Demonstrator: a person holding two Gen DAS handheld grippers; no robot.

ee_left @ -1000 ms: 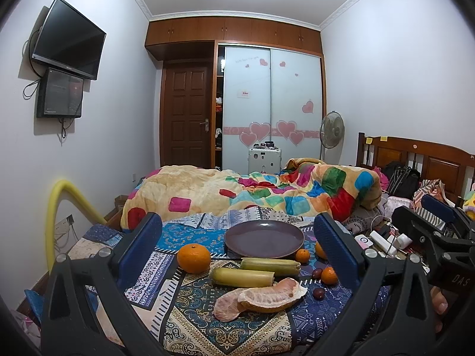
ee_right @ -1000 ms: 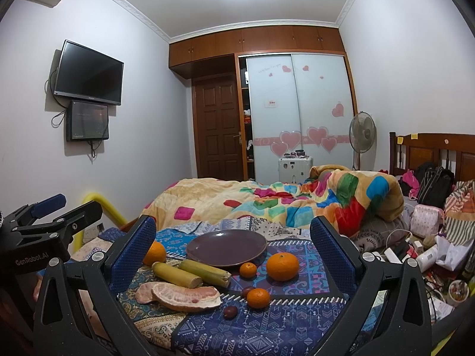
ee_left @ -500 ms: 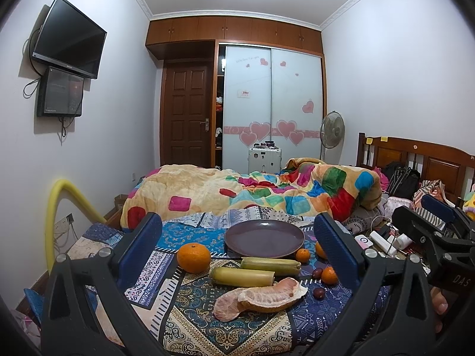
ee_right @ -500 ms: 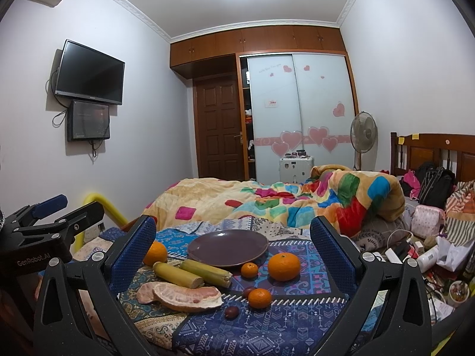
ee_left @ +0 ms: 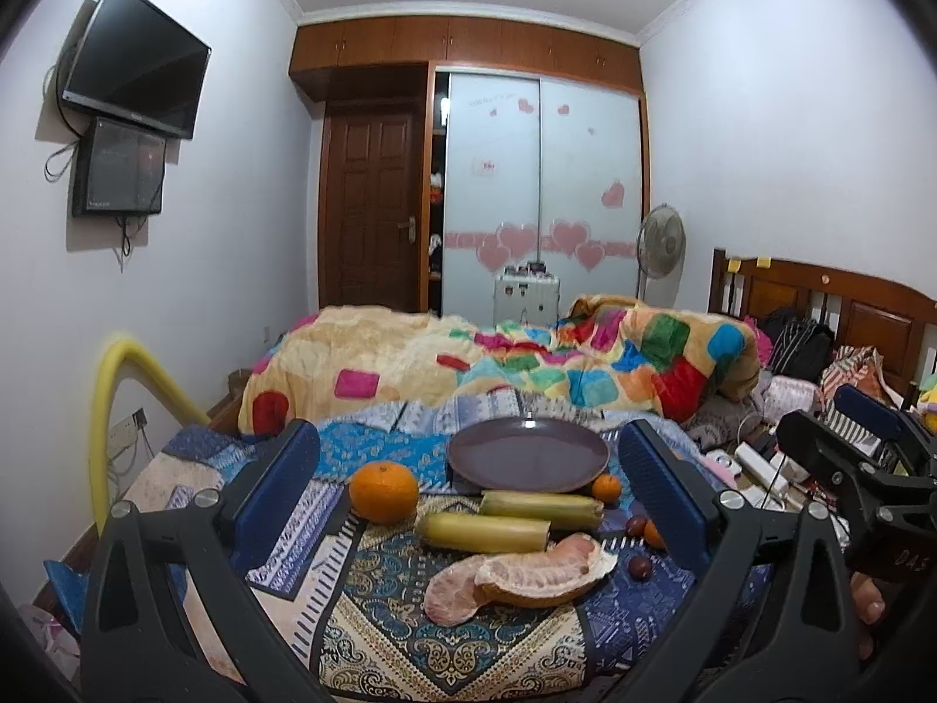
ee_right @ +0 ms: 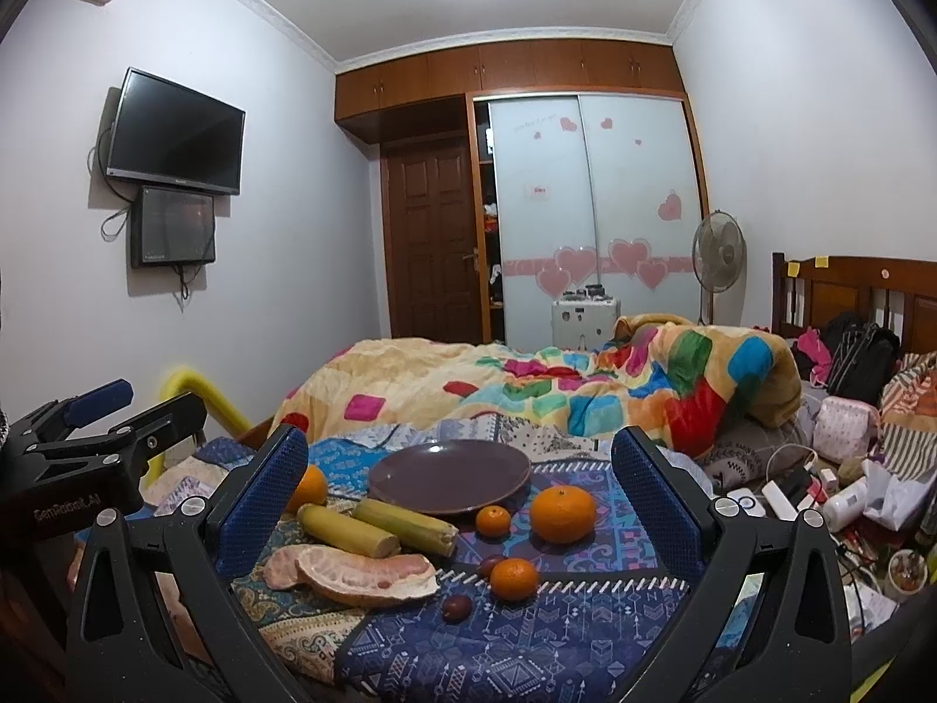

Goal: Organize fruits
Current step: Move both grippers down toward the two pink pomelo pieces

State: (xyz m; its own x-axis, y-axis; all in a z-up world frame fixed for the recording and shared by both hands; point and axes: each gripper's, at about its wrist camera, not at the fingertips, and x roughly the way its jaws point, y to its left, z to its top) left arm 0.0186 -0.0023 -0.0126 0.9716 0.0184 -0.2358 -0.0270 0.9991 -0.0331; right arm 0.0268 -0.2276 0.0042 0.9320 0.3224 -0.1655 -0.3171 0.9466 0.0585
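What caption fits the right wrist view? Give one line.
Open right hand-held gripper faces an empty purple plate with oranges alongside.

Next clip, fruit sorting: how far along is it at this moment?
Nothing looks done: the purple plate is bare. Nothing is in hand; the left gripper and right gripper are both open and hold nothing. All fruit is left on the patterned cloth: large oranges, small oranges, sugarcane pieces, pomelo segments and dark small fruits.

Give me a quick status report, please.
Left gripper open, right gripper open, both empty. Plate bare; fruit loose on the cloth. Nothing blocking.
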